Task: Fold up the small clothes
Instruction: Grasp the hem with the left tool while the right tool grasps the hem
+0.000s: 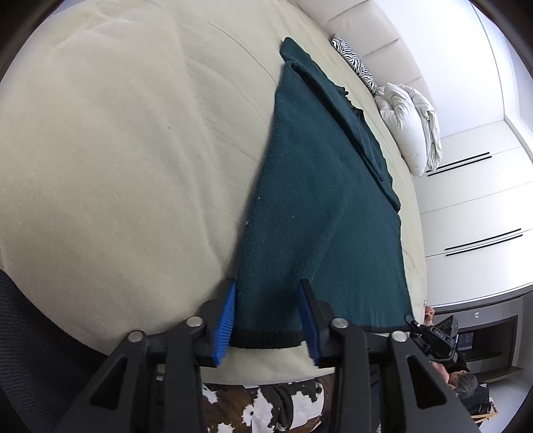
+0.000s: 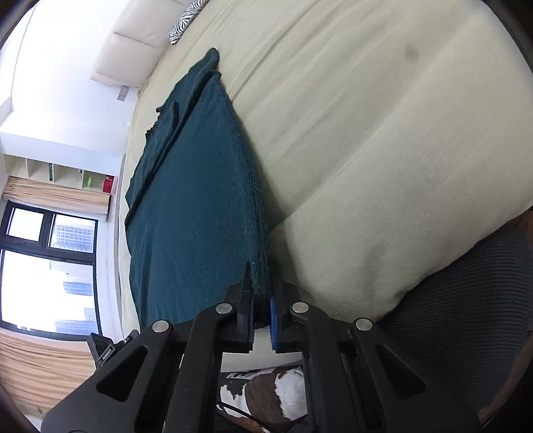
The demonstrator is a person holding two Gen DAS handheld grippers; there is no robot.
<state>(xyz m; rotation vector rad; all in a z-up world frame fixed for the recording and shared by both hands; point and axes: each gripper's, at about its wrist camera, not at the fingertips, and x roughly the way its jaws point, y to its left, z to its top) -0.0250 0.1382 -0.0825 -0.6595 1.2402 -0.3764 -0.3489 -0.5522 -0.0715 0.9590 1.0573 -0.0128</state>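
The sweater [image 1: 309, 200], dark teal knit, lies spread on a cream bed [image 1: 116, 150], its hem at the bed's near edge. In the left wrist view it fills the middle of the frame and narrows toward 12 o'clock, where a folded-over flap runs along its edge at 1 o'clock. The black-trimmed hem lies across the bottom, between 5 and 7 o'clock.

The left gripper [image 1: 268, 319] is spread wide, its blue pads [image 1: 225, 324] standing on either side of the hem's corner. The cloth sits in the gap between them, and neither pad visibly presses on it.

In the right wrist view the sweater [image 2: 193, 206] stretches from the frame's centre toward 11 o'clock, with its ribbed side edge running down to 6 o'clock. The right gripper [image 2: 261, 299] is clamped on that edge near the hem corner, the knit pinched between its two fingers with only a thin gap left.

A zebra-print pillow [image 1: 354, 63] lies at 1 o'clock in the left view, just beside a white duvet [image 1: 411, 126] bunched at 2 o'clock against the padded headboard [image 1: 359, 30]. White wardrobe doors [image 1: 473, 206] fill 3 o'clock. In the right view a window [image 2: 46, 266] sits at 9 o'clock with beige curtains [image 2: 40, 369] below it. A cowhide rug [image 1: 260, 409] shows under the bed's edge at 6 o'clock.
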